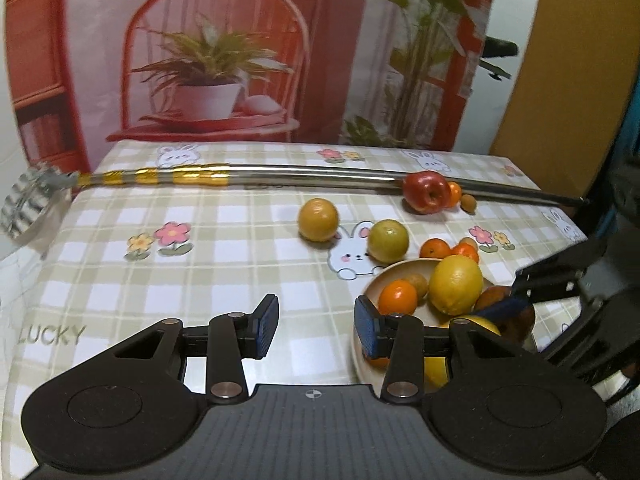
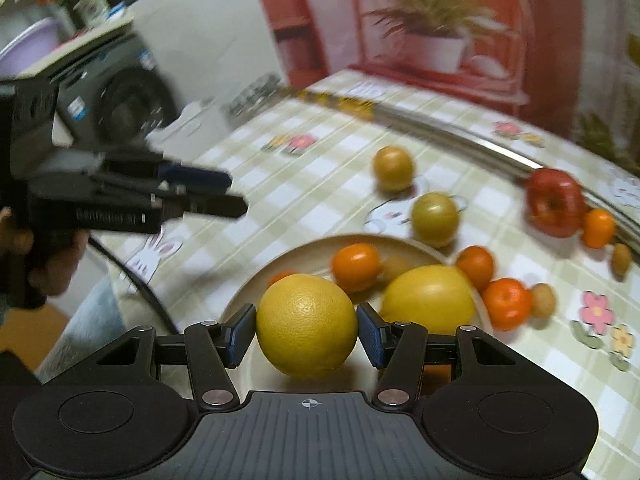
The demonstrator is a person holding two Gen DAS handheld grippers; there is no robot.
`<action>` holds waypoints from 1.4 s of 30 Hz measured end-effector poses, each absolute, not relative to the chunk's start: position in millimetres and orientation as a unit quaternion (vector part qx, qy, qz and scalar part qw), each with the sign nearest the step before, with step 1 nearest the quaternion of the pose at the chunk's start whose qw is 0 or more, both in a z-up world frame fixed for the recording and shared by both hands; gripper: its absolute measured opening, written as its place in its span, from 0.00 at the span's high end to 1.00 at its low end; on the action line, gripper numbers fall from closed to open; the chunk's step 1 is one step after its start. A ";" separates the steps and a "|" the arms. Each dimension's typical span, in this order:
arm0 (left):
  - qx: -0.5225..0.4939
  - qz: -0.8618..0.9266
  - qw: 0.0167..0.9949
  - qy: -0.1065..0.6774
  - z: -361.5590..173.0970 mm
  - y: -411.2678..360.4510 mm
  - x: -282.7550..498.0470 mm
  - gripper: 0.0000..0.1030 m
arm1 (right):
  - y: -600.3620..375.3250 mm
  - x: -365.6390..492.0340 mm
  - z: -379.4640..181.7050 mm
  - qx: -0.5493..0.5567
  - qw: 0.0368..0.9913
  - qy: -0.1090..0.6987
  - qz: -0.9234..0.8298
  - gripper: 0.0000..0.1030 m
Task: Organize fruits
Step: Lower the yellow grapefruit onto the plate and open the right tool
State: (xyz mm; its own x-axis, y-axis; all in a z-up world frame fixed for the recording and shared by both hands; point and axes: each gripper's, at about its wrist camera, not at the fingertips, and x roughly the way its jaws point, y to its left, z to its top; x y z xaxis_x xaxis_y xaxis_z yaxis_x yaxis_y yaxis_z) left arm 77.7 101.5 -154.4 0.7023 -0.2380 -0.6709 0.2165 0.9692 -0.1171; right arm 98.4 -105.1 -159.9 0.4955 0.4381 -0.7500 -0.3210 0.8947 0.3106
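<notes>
My right gripper is shut on a large yellow citrus fruit, held just over the near part of the beige plate. In the plate lie a lemon and an orange. My left gripper is open and holds nothing, just left of the plate; the right wrist view shows the left gripper beyond the table's left edge. Two yellow-green round fruits sit on the cloth behind the plate. A red apple lies further back on the right.
Tangerines and small brown fruits lie on the cloth right of the plate. A long metal rod with yellow tape crosses the back of the checked tablecloth. A printed backdrop stands behind. A washing machine is off the table's left side.
</notes>
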 end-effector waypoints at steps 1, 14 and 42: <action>-0.027 -0.118 0.922 0.367 -154.4 106.1 75.8 0.57 | -100.9 98.6 -161.6 0.060 0.858 0.457 0.226 0.50; -0.062 -0.090 0.929 0.354 -150.8 128.6 67.8 0.57 | -61.1 112.8 -181.1 0.040 0.849 0.473 0.234 0.50; -0.074 -0.099 0.924 0.361 -148.2 123.4 73.3 0.57 | -90.8 105.4 -160.6 0.112 0.895 0.394 0.178 0.50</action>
